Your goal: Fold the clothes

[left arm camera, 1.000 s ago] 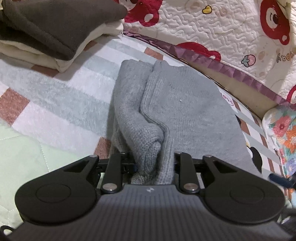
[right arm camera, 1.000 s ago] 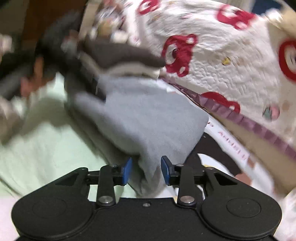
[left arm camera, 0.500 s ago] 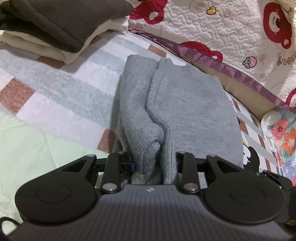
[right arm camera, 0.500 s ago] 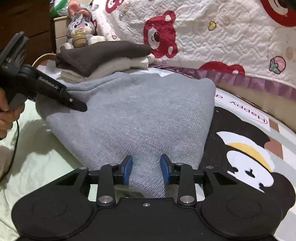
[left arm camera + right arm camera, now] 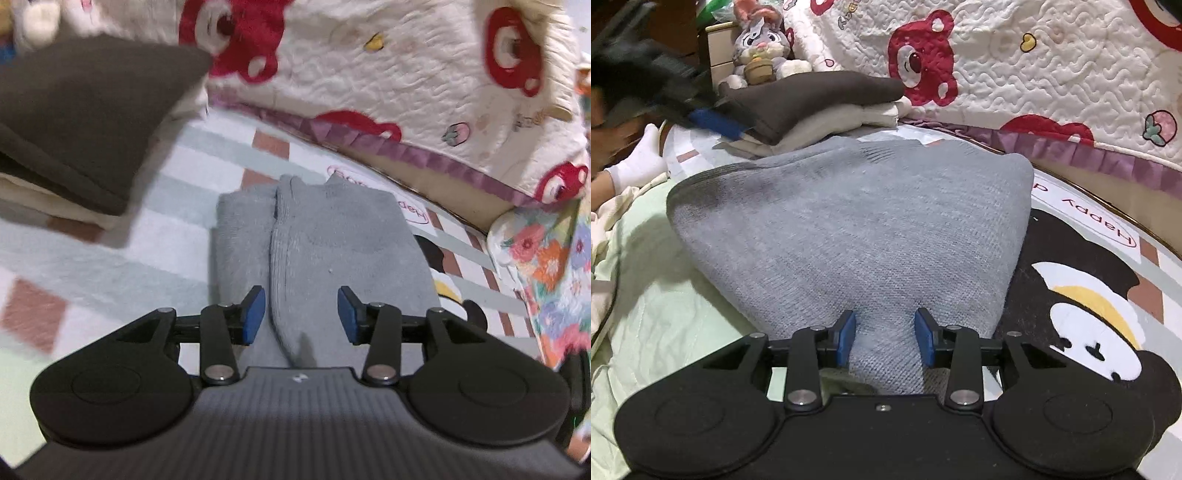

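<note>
The grey sweater (image 5: pixel 857 236) is lying folded on the bed, on a checked blanket (image 5: pixel 110 251) beside a panda-print section (image 5: pixel 1089 325). The left tongs (image 5: pixel 301 314) are standing wide open above the sweater's near edge, with the blue pads (image 5: pixel 255 314) clear of the knit and holding nothing. The right tongs (image 5: pixel 884 341) are sitting part open, with a raised ridge of the sweater lying between the pads (image 5: pixel 846 341); whether the pads are pressing it, the view is not showing. In the right wrist view the left tongs (image 5: pixel 713 122) are appearing blurred at upper left. A stack of folded clothes (image 5: pixel 812 99), dark over cream, is resting just behind the sweater. A bear-print quilt (image 5: pixel 406 74) is hanging behind, and a plush rabbit (image 5: pixel 757 44) is sitting behind the stack.
</note>
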A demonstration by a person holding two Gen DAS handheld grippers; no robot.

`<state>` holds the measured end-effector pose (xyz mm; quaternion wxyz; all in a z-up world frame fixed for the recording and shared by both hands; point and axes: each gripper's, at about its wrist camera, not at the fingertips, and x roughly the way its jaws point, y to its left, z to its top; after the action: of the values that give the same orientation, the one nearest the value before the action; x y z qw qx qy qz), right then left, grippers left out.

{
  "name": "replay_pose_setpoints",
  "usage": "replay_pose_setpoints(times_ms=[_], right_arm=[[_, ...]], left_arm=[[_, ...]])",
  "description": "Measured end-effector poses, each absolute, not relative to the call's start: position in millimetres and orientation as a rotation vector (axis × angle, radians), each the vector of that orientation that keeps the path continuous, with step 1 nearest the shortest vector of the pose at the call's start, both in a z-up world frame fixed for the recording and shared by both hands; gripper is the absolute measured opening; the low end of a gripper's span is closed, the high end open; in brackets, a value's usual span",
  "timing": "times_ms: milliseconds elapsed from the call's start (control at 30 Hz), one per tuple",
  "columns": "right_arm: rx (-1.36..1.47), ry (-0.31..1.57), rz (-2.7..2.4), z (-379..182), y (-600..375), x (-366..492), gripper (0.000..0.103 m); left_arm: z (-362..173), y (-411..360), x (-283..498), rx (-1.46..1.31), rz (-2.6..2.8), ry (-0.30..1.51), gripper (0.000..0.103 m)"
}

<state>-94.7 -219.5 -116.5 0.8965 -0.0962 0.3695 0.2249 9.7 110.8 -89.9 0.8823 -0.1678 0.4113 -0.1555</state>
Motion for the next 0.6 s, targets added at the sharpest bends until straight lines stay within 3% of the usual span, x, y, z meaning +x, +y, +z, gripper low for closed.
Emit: replay_pose_setpoints(times_ms=[133, 267, 433, 467, 500, 567, 600], right_arm=[[-0.190, 0.778, 0.455, -114, -219, -96, 0.042], [-0.210, 0.789, 0.454, -113, -216, -95, 0.042], [-0.225, 0.825, 0.489, -110, -216, -86, 0.043], [-0.228, 0.832, 0.497, -109, -216, -84, 0.044], [-0.223, 0.832, 0.500, -110, -216, -83, 0.045], [-0.227, 0.825, 0.501, -110, -215, -84, 0.046], [-0.238, 0.820, 0.502, -110, -213, -84, 0.047]], left_arm=[[-118, 89, 53, -0.249, -0.225, 0.889, 0.040], [-126, 69, 83, -0.187, -0.259, 0.920, 0.055], [-131, 54, 103, -0.092, -0.267, 0.945, 0.056], [-132, 47, 102, -0.022, -0.279, 0.928, 0.043], [-132, 39, 98, 0.055, -0.296, 0.908, 0.020], [-124, 32, 88, 0.114, -0.293, 0.849, 0.008], [-118, 31, 82, 0.121, -0.284, 0.814, 0.006]])
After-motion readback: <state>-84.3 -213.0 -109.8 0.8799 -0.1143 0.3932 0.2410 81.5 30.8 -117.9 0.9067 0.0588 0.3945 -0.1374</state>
